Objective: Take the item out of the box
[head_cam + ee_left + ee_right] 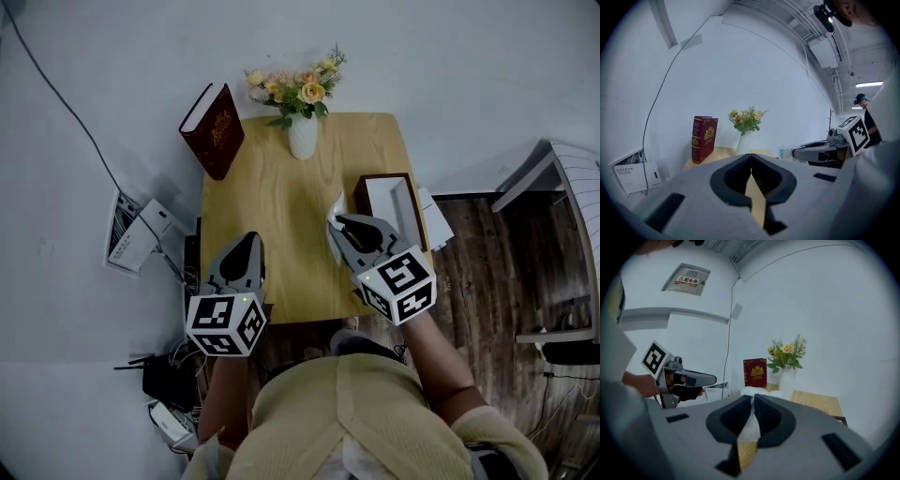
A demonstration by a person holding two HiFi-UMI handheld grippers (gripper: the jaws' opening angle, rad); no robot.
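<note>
A dark brown box [361,199] with a pale inside lies at the right edge of the wooden table [272,197]. My right gripper [335,223] hovers just left of the box, shut on a white tissue [333,246]. In the right gripper view the tissue [751,423] is pinched between the jaws and bunches up above their tips. My left gripper [239,251] hangs over the table's front left corner. Its jaws [751,158] meet at the tip with nothing between them. From the left gripper view, the right gripper [799,152] shows at the right with the tissue [785,153] at its tip.
A dark red book [213,129] stands at the table's back left corner. A white vase of flowers [302,112] stands at the back middle. Cables, a router and white papers [141,234] lie on the floor to the left. A white bench [572,187] stands at the right.
</note>
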